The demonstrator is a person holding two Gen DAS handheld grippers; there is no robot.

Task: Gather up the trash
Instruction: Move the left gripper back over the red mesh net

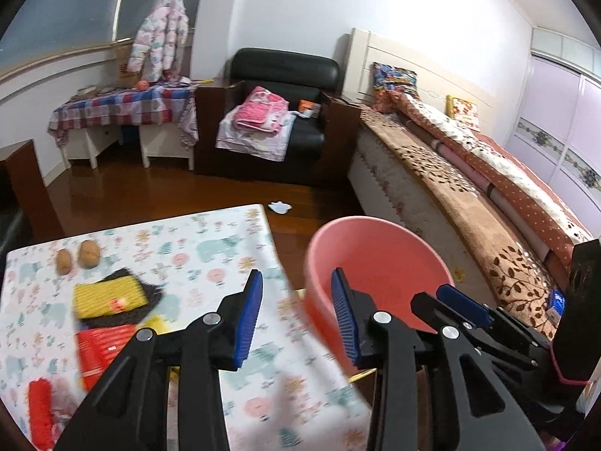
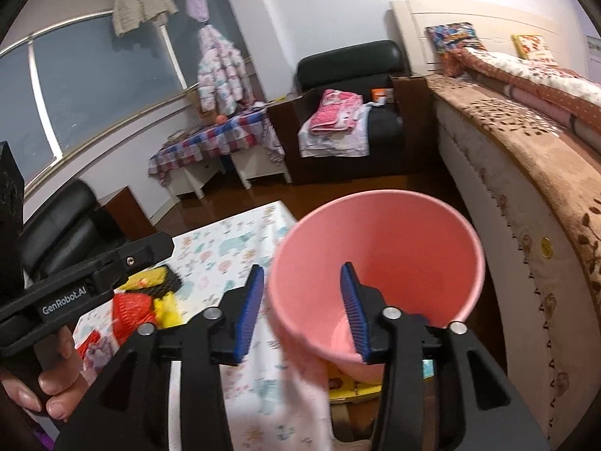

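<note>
A pink bucket stands off the right edge of a table covered in a pastel animal-print cloth; it also shows in the right wrist view. On the table lie a yellow packet, a red packet, a red roll and two brown round items. My left gripper is open and empty over the table's right edge beside the bucket. My right gripper is open, its jaws straddling the bucket's near rim. The packets also show in the right wrist view.
A bed with a brown blanket runs along the right. A black armchair with pink laundry and a checked side table stand at the back. A white scrap lies on the wooden floor.
</note>
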